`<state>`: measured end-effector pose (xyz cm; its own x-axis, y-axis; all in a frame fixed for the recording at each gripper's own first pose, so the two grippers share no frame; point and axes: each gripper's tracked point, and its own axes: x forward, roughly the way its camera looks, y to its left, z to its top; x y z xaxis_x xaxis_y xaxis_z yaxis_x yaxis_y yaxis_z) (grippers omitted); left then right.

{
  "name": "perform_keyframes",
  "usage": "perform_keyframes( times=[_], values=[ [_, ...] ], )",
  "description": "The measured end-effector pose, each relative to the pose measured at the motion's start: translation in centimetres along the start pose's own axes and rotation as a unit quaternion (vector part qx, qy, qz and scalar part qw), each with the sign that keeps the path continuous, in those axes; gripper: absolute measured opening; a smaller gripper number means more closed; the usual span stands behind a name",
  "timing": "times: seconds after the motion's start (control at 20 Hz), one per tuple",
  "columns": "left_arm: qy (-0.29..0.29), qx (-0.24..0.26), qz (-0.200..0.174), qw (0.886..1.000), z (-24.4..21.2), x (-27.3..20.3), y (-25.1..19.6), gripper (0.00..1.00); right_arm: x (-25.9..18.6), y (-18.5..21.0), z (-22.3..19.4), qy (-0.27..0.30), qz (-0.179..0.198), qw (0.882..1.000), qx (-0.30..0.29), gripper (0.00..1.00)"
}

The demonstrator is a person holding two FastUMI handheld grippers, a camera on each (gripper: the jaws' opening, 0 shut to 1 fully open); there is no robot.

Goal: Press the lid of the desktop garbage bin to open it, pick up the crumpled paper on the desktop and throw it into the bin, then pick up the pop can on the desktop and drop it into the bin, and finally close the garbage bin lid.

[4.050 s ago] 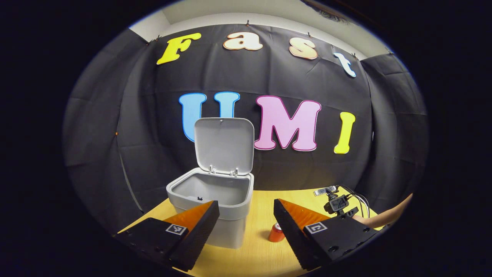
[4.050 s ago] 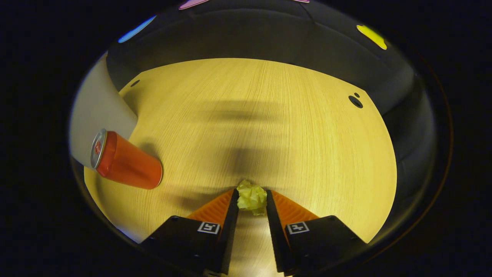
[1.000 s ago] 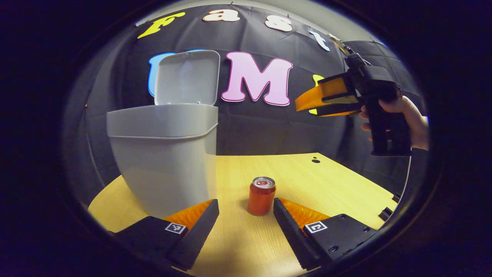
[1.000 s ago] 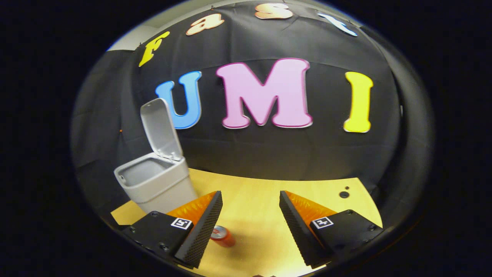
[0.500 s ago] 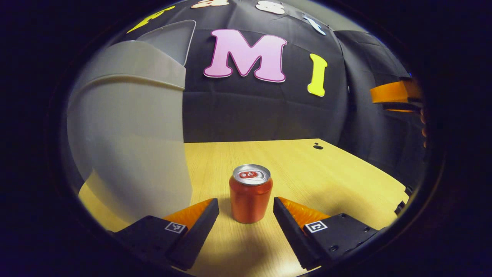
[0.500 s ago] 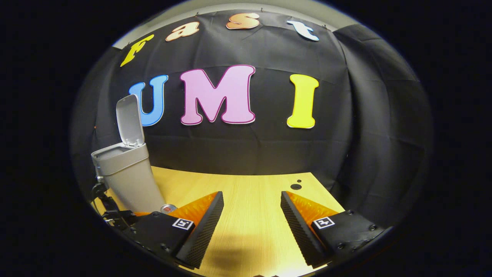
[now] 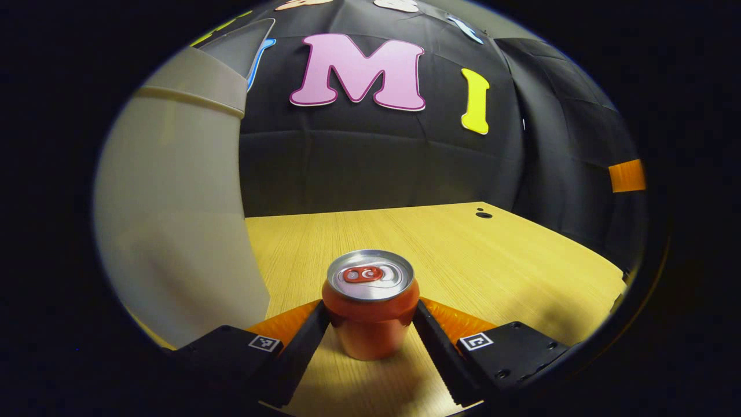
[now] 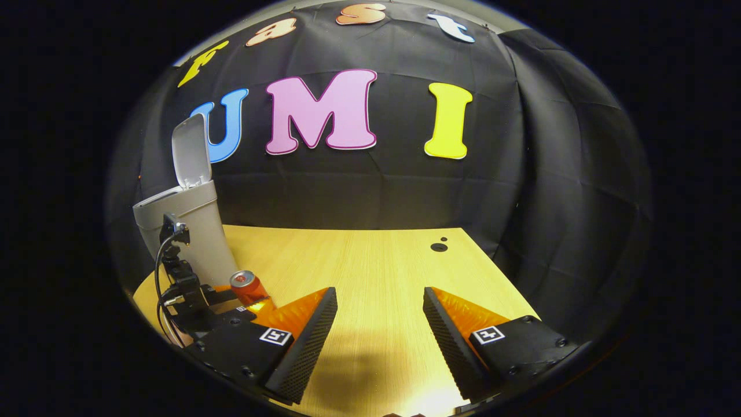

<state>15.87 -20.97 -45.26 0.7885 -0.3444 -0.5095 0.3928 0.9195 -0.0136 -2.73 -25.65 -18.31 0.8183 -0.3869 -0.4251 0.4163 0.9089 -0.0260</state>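
Closing in since half a second ago, your left hand-held gripper [image 7: 370, 324] now brackets the upright pop can [image 7: 370, 301], fingers spread, contact unclear. Your right hand-held gripper [image 8: 379, 315] hangs wide open and empty over the worktop [image 8: 370, 260]; the bin [image 8: 191, 226] lid stays up.

Dim booth, warm-lit table [image 8: 370, 260], heavy fisheye bending, sharp focus

Black cloth wall [image 8: 521, 191], light wooden desktop [image 8: 376, 260]
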Motion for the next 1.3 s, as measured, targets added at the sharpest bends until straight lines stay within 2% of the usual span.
perform_keyframes(
  times=[0.05, 0.25, 0.3, 0.45, 0.6, 0.8, 0.95, 1.1, 1.3],
  values=[
    [0.0, 0.001, 0.003, 1.0, 0.1, -0.1, 0.2, 0.88, 0.1, 0.0, -0.2, 0.002, 0.0, 1.0, -0.002, 0.96],
    [-0.006, 0.006, -0.003, 1.0, 3.1, -2.1, -0.6, 0.88, 0.4, -0.2, 0.3, 0.006, 0.0, 1.0, -0.003, 0.96],
    [-0.015, 0.016, -0.003, 1.0, 4.8, -3.1, -0.8, 0.88, 0.4, -0.3, 0.7, 0.003, -0.003, 1.0, -0.005, 0.96],
    [-0.058, 0.022, -0.032, 0.998, 11.3, -7.2, -2.3, 0.87, 0.6, -0.7, 2.6, -0.008, -0.012, 1.0, -0.016, 0.96],
    [-0.092, 0.018, -0.036, 0.995, 18.1, -11.1, -1.2, 0.87, 0.6, 0.2, 4.8, -0.014, -0.004, 1.0, -0.01, 0.96],
    [-0.146, -0.005, 0.025, 0.989, 27.2, -15.8, 5.8, 0.87, 0.3, 2.9, 8.9, -0.047, 0.011, 0.999, -0.023, 0.96],
    [-0.174, -0.02, 0.068, 0.982, 30.8, -18.0, 11.0, 0.87, 0.0, 6.3, 10.6, -0.054, 0.041, 0.998, -0.013, 0.96],
    [-0.162, -0.011, 0.113, 0.98, 30.5, -18.2, 16.3, 0.87, -0.4, 8.6, 11.9, -0.058, 0.057, 0.997, -0.018, 0.96],
    [-0.127, -0.001, 0.124, 0.984, 28.2, -16.5, 20.2, 0.87, -1.3, 10.4, 14.2, -0.079, 0.072, 0.994, -0.02, 0.97]
  ],
)
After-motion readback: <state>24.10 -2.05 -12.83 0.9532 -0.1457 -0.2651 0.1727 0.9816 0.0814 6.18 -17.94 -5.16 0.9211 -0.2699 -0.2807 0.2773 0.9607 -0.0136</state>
